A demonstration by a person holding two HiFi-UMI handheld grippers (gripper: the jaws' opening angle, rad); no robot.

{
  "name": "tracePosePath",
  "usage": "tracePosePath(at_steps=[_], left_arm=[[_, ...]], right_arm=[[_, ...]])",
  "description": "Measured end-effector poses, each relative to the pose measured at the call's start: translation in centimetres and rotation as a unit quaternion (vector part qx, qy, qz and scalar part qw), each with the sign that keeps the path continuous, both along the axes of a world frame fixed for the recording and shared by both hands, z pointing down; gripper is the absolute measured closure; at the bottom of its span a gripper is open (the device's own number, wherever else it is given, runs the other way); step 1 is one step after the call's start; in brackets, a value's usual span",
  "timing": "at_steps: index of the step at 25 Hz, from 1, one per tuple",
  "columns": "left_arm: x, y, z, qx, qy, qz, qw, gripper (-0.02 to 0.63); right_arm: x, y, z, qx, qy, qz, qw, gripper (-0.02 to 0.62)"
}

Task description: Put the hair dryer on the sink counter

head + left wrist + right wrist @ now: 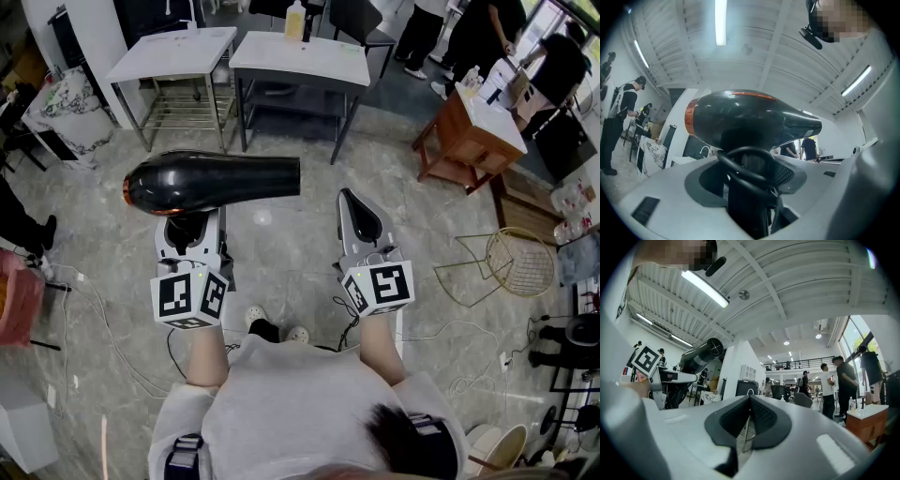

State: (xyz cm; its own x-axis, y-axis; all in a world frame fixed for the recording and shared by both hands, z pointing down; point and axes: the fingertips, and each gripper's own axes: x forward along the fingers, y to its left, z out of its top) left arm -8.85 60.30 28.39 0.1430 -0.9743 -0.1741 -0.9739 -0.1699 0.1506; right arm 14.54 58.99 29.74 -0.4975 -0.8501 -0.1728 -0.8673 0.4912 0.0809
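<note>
Left gripper [191, 230] clamps the hair dryer [214, 180] by its handle, barrel crosswise above the jaws. Right gripper [355, 214], alongside: jaws pressed together, nothing between them.

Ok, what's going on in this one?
A person stands over a tiled floor with tongs in each hand. The left tongs are closed on the handle of a black hair dryer and hold it up in the air with its barrel lying crosswise. The right tongs are shut and empty, held alongside. No sink counter shows in the head view, and the dryer has not been set down yet.
</note>
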Motion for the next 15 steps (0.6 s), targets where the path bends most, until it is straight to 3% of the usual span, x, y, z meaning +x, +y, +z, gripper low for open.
tracePosePath(at_steps=[15], left_arm=[[-2.3,-2.9,0.0,0.004,-0.001,0.01,0.9999,0.339]], right_arm=[[-2.6,-2.8,-0.2,0.004,-0.002,0.013,1.0,0.584]])
